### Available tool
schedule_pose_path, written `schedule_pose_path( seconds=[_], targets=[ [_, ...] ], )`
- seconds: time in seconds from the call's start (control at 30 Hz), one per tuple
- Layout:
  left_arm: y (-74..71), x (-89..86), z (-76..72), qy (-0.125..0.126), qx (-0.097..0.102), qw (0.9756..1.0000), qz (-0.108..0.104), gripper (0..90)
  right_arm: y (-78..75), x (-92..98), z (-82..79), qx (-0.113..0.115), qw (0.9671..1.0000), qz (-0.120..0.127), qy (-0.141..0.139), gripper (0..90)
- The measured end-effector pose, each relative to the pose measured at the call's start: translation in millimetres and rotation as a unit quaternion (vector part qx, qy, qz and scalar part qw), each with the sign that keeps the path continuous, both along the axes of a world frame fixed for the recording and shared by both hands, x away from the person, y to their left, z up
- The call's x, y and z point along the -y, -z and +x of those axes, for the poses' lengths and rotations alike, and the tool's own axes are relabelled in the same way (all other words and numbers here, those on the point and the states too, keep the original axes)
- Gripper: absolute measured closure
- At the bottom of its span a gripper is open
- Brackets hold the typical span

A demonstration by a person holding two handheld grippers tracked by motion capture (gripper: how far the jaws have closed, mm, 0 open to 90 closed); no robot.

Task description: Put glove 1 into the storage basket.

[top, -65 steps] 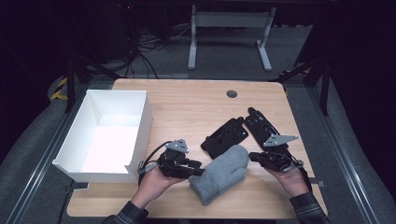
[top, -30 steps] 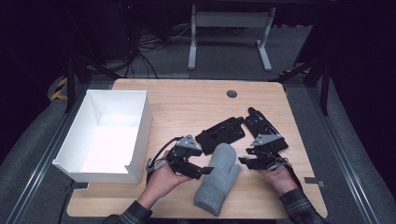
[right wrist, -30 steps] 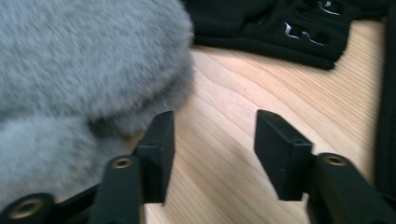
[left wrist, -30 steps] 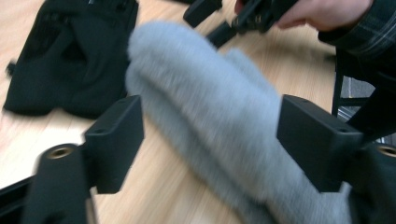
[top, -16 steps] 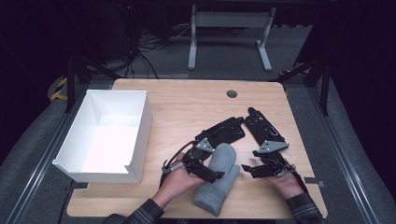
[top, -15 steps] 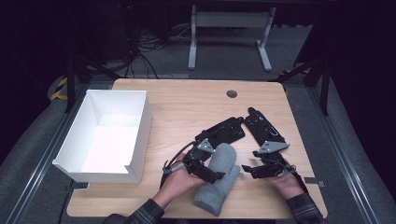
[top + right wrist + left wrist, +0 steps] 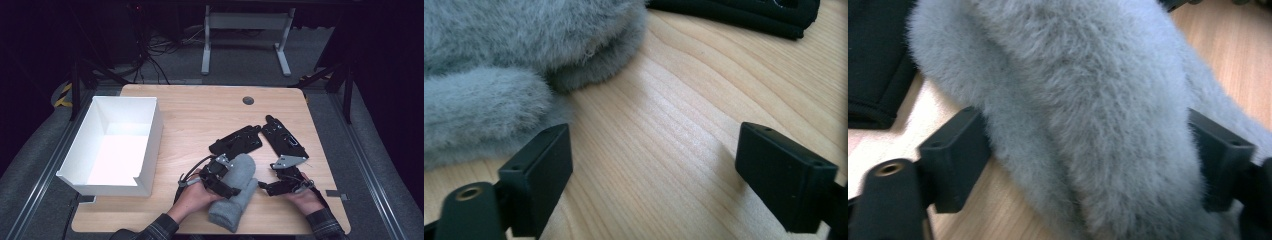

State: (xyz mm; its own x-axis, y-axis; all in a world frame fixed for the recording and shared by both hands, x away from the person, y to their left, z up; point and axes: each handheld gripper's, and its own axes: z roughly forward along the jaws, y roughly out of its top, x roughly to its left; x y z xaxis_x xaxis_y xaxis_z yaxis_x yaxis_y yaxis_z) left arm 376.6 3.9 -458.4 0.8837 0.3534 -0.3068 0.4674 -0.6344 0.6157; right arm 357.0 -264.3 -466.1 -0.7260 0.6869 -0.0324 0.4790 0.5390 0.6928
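On the wooden table [image 7: 200, 107], left tongs [image 7: 223, 176] have closed around the grey mitten [image 7: 239, 192]; right tongs [image 7: 263, 187] have spread open, empty.

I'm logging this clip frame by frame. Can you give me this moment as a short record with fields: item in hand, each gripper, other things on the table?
item: grey fuzzy mitten, lying on the table
left gripper: fingers closing on either side of the mitten, touching its fur
right gripper: open over bare wood, mitten just beside it, jaws just opened
others: two black gloves beyond the mitten; white box at left
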Motion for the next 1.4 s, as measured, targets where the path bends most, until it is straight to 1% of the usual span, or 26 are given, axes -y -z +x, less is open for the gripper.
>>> schedule_pose_path(
  seconds=[0.03, 0.07, 0.1, 0.13, 0.17, 0.2, 0.27, 0.3, 0.33, 0.37, 0.4, 0.43, 0.5, 0.53, 0.57, 0.6, 0.63, 0.83, 0.87, 0.9, 1.03, 1.07, 1.17, 1.37, 1.4],
  targets=[
    [0.0, 0.0, 0.0, 0.000, 0.000, 1.0000, 0.000, 26.9, 0.0, 0.0, 0.0, 0.000, 1.0000, 0.000, 0.000, 14.8],
    [0.5, 0.1, -0.3, -0.003, 0.000, 1.0000, -0.004, 26.9, 0.8, 0.6, 0.0, 0.003, 1.0000, 0.003, -0.002, 14.3],
    [0.5, -0.3, 0.1, 0.000, -0.005, 1.0000, -0.007, 32.1, 2.1, 1.2, 0.0, 0.008, 0.9999, 0.007, -0.001, 13.6],
    [1.0, -1.0, 1.1, 0.004, -0.014, 0.9998, -0.013, 41.0, 3.3, 1.6, -0.3, 0.011, 0.9999, 0.012, -0.001, 13.3],
    [0.6, -1.4, 1.8, 0.006, -0.019, 0.9997, -0.011, 44.7, 3.6, 1.8, -0.4, 0.012, 0.9998, 0.014, -0.002, 13.0],
    [0.5, -1.5, 2.1, 0.009, -0.025, 0.9995, -0.015, 49.1, 4.4, 2.0, -0.5, 0.016, 0.9997, 0.016, -0.002, 12.6],
    [-0.2, -1.5, 2.1, 0.011, -0.024, 0.9995, -0.015, 58.3, 4.9, 2.2, -0.5, 0.017, 0.9997, 0.018, -0.003, 12.6],
    [-1.7, -1.2, 1.8, 0.013, -0.023, 0.9995, -0.014, 58.3, 4.9, 2.2, -0.4, 0.017, 0.9997, 0.018, -0.003, 12.5],
    [-3.5, -0.9, 1.4, 0.017, -0.020, 0.9996, -0.012, 62.9, 4.9, 2.1, -0.4, 0.016, 0.9997, 0.018, -0.003, 12.5],
    [-5.1, -1.2, 1.5, 0.016, -0.020, 0.9996, -0.013, 66.2, 4.7, 2.2, -0.5, 0.016, 0.9997, 0.018, -0.003, 12.5],
    [-6.5, -1.9, 1.6, 0.019, -0.022, 0.9995, -0.016, 67.8, 4.8, 2.2, -0.4, 0.017, 0.9997, 0.018, -0.003, 12.5],
    [-7.5, -2.8, 2.0, 0.020, -0.018, 0.9994, -0.021, 69.3, 4.7, 2.2, -0.4, 0.016, 0.9997, 0.018, -0.003, 12.5],
    [-10.9, -4.1, 1.1, 0.021, -0.014, 0.9993, -0.028, 70.6, 4.7, 2.2, -0.4, 0.016, 0.9997, 0.018, -0.003, 12.5],
    [-10.9, -4.1, 1.1, 0.021, -0.014, 0.9993, -0.028, 71.2, 4.7, 2.2, -0.4, 0.016, 0.9997, 0.018, -0.003, 12.5],
    [-12.9, -4.9, 1.0, 0.021, -0.008, 0.9994, -0.027, 71.2, 4.7, 2.2, -0.4, 0.016, 0.9997, 0.018, -0.003, 12.5],
    [-16.0, -6.2, 0.8, 0.021, -0.008, 0.9992, -0.033, 71.6, 4.8, 2.2, -0.4, 0.016, 0.9997, 0.018, -0.003, 12.4],
    [-18.6, -7.5, 0.5, 0.020, -0.005, 0.9992, -0.035, 71.9, 4.7, 2.2, -0.4, 0.016, 0.9997, 0.018, -0.002, 12.5],
    [-38.7, -17.1, -2.6, 0.009, 0.015, 0.9990, -0.042, 72.0, 4.8, 2.2, -0.3, 0.015, 0.9997, 0.019, -0.003, 12.5],
    [-38.7, -17.1, -2.6, 0.009, 0.015, 0.9990, -0.042, 72.0, 4.8, 2.2, -0.3, 0.015, 0.9997, 0.019, -0.003, 12.5],
    [-45.5, -20.9, -4.0, 0.005, 0.022, 0.9989, -0.042, 72.0, 4.8, 2.2, -0.3, 0.015, 0.9997, 0.019, -0.003, 12.5],
    [-58.5, -29.5, -4.9, -0.006, 0.030, 0.9986, -0.043, 72.0, 4.8, 2.2, -0.3, 0.015, 0.9997, 0.019, -0.003, 12.4],
    [-58.5, -29.5, -4.9, -0.006, 0.030, 0.9986, -0.043, 72.1, 4.8, 2.2, -0.3, 0.015, 0.9997, 0.019, -0.003, 12.4],
    [-69.7, -35.0, -5.3, -0.015, 0.037, 0.9981, -0.046, 72.1, 4.8, 2.2, -0.3, 0.015, 0.9997, 0.019, -0.003, 12.5],
    [-96.1, -45.3, -4.6, -0.033, 0.050, 0.9973, -0.043, 72.1, 4.8, 2.2, -0.2, 0.016, 0.9997, 0.019, -0.003, 12.4],
    [-101.3, -47.6, -3.8, -0.036, 0.055, 0.9969, -0.043, 72.2, 4.8, 2.2, -0.2, 0.016, 0.9997, 0.019, -0.003, 12.4]
  ],
)
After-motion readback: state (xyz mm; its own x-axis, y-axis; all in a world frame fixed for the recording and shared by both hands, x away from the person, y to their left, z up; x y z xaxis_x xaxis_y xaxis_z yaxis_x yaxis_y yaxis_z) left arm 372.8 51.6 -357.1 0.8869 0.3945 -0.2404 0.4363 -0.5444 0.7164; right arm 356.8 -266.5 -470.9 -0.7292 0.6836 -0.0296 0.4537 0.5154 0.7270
